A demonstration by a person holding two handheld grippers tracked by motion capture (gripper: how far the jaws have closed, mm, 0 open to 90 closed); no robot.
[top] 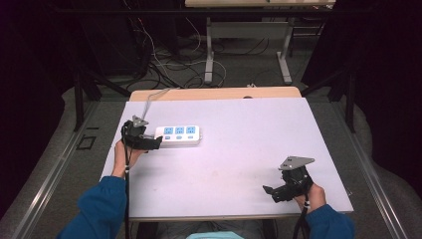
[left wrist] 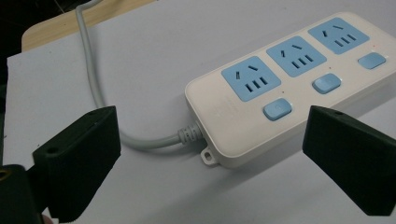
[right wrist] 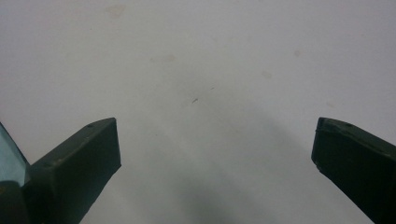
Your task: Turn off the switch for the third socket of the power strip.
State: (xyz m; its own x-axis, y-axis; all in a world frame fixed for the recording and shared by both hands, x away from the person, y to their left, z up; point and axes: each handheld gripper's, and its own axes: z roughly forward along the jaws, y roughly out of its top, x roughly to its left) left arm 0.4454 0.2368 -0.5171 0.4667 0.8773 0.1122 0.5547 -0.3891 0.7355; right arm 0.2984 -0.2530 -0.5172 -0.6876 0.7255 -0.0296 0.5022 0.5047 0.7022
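Note:
A white power strip (top: 179, 135) with three blue sockets and three blue buttons lies at the left of the white table top (top: 239, 149). Its grey cable (top: 149, 103) runs back over the table's far edge. My left gripper (top: 158, 142) is at the strip's cable end, jaws open. In the left gripper view the power strip (left wrist: 289, 88) and its cable (left wrist: 93, 84) lie just ahead of the wide-apart jaws of the gripper (left wrist: 210, 154), which touch nothing. My right gripper (top: 268, 191) rests near the front right, open over bare table (right wrist: 201, 93).
A wooden board edge (top: 214, 93) shows behind the white top. Beyond it stand a desk frame (top: 246, 50) and loose floor cables (top: 169, 64). Dark curtains flank both sides. The person's blue sleeves (top: 97, 209) enter from the bottom.

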